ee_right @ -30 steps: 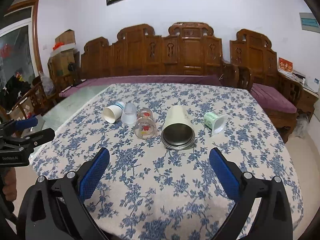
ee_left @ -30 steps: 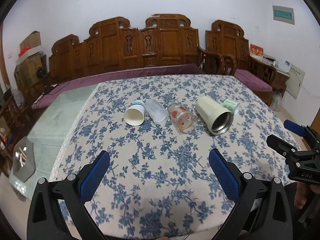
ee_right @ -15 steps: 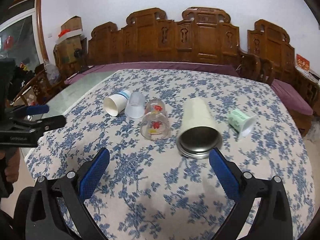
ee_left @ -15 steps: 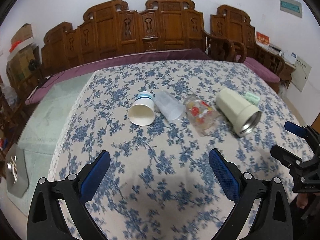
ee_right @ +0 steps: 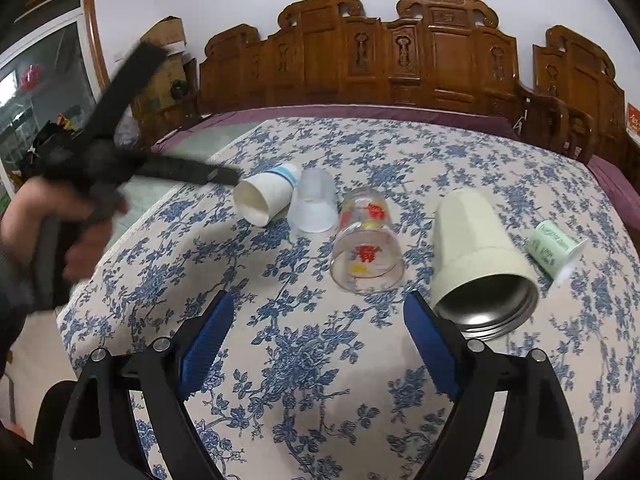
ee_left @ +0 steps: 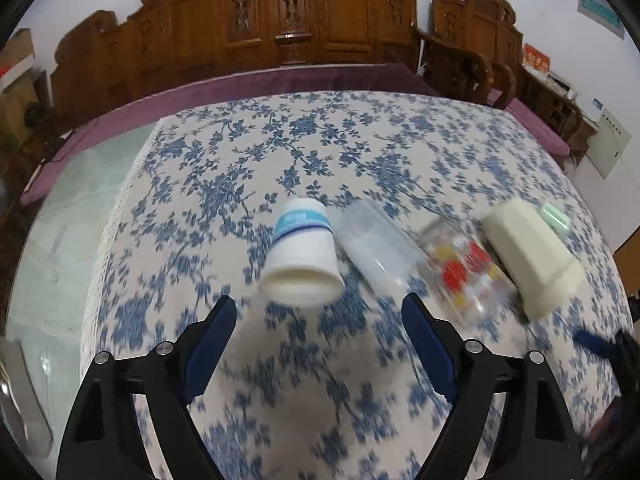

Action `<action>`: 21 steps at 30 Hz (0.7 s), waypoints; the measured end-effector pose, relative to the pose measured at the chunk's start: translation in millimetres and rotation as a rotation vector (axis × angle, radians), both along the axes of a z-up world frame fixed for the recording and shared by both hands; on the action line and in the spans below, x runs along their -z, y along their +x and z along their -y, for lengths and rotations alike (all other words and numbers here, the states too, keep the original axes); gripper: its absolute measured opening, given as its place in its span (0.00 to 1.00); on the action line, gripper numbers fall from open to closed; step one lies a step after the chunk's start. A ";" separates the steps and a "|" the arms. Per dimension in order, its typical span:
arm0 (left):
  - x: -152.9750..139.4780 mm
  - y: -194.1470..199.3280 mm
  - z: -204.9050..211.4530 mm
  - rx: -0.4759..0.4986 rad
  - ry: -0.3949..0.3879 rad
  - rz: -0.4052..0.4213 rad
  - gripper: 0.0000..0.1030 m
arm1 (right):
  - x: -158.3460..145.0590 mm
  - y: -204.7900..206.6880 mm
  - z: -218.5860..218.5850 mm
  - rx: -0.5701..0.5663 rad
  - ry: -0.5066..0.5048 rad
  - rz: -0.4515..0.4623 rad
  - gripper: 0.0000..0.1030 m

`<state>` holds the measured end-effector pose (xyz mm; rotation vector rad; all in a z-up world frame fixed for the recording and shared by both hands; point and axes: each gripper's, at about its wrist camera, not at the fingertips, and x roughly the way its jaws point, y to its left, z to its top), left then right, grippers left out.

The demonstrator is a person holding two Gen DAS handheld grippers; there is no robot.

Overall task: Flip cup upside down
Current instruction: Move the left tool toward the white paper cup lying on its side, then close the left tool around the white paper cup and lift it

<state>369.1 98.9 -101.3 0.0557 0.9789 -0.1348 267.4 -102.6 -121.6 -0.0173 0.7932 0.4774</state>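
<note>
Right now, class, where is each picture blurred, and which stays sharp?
Left wrist view: tablecloth and glass cup smeared by motion, the gripper's own fingers crisp. Right wrist view: cups sharp, only the left gripper streaked.

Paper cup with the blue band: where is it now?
The paper cup lies on its side at the left end of the row, beside the frosted plastic cup, ahead of the open left gripper.

Five cups (ee_right: 478,256) lie on one table (ee_right: 320,380).
</note>
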 end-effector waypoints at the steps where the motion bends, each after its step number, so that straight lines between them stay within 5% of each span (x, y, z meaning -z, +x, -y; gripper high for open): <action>1: 2.4 9.2 -0.7 -0.001 -0.004 -0.011 0.78 | 2.2 0.3 0.1 0.001 0.001 -0.005 0.86; 9: 31.1 73.3 -10.9 -0.036 -0.030 -0.145 0.68 | 15.2 -3.0 12.0 0.023 0.013 -0.039 0.86; 18: 60.8 100.5 -3.4 -0.028 0.007 -0.273 0.66 | 14.3 -11.3 30.0 0.050 0.023 -0.038 0.86; 21: 66.2 103.1 -1.8 -0.032 0.017 -0.296 0.56 | 15.6 -11.8 33.9 0.055 0.022 -0.044 0.86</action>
